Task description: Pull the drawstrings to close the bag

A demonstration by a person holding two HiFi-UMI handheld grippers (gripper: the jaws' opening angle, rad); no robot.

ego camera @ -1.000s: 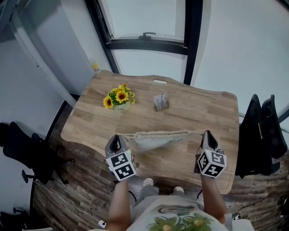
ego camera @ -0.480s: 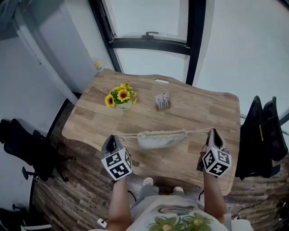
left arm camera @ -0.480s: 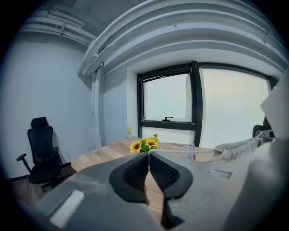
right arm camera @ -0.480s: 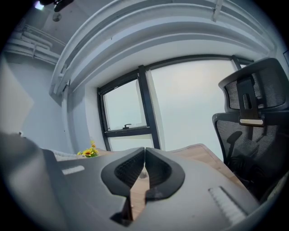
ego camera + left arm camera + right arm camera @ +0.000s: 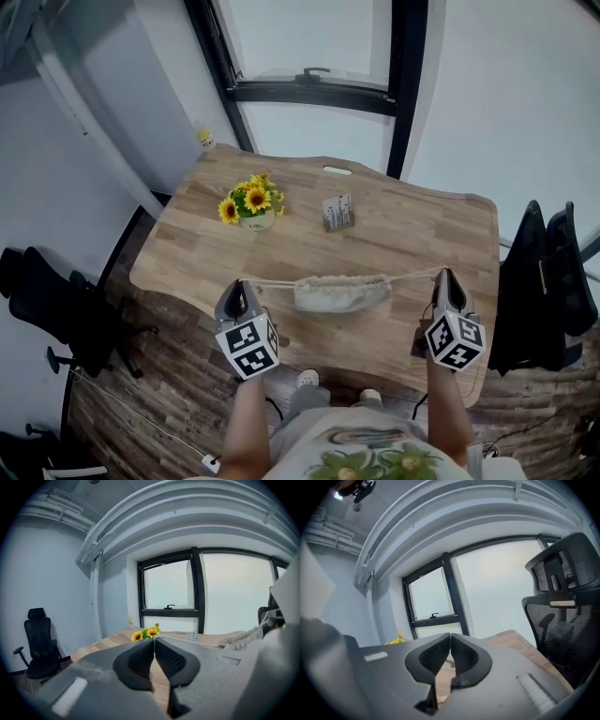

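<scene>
- The bag (image 5: 342,293) hangs just over the near part of the table (image 5: 403,234), strung between the two grippers; its mouth is now a shorter, thicker ruffle than a second ago, when the top edge stretched wider
- The left cord (image 5: 272,282) and the right cord (image 5: 412,276) run almost straight from the bag's corners to the gripper tips, and more cord shows on each side than before, so cord has been drawn out of the hem
- The left gripper (image 5: 237,285) is clenched: its own view shows the pads pressed together, and the head view shows the left cord ending at its tips, so I judge that it pinches that cord
- The right gripper (image 5: 447,274) is clenched the same way, with the right cord ending at its tips; it has moved outward toward the table's right edge, while the left one has shifted only slightly
- For the task, this means the closing is well along and the mouth is mostly gathered; whether a gap is left in the opening cannot be told from above, so a little more outward pull may still be needed
- The sunflowers (image 5: 249,204) and the small card (image 5: 336,212) stand well behind the bag, where they were before
</scene>
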